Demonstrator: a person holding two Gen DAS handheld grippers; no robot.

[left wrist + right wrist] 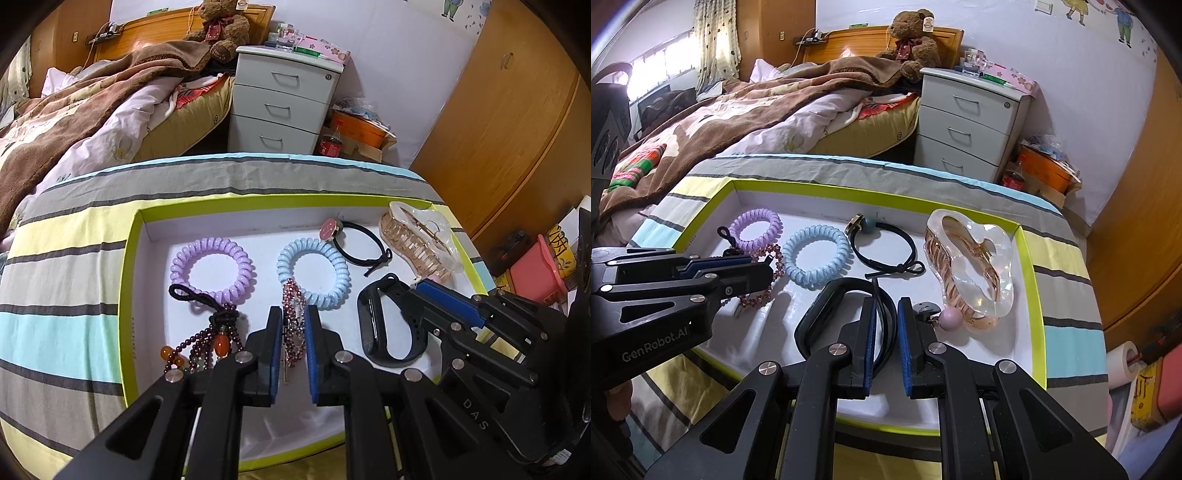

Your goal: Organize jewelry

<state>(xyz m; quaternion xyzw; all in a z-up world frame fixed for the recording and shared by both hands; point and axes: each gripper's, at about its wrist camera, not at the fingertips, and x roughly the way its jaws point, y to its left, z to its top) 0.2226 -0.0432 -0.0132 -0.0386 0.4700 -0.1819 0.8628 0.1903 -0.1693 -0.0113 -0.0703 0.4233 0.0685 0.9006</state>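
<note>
A white tray with a lime-green rim (129,258) (1030,266) lies on a striped cloth. In it are a purple coil hair tie (212,271) (757,229), a blue coil hair tie (314,273) (816,254), a black elastic with a round charm (354,240) (882,243), a clear hair claw (417,240) (971,266), a dark beaded tassel (214,339) and a black wristband (388,325) (820,314). My left gripper (293,321) (768,266) is shut on a maroon beaded bracelet (293,325) (757,295). My right gripper (884,314) (417,288) is shut on a thin black hair tie (884,325) with a pink ball (951,319).
A bed with a brown blanket (74,110) (738,122) lies behind the table. A white three-drawer cabinet (284,103) (971,122) stands beyond the far edge. An orange box (358,129) and a cola bottle (330,146) sit beside it. A wooden wardrobe (509,118) is at right.
</note>
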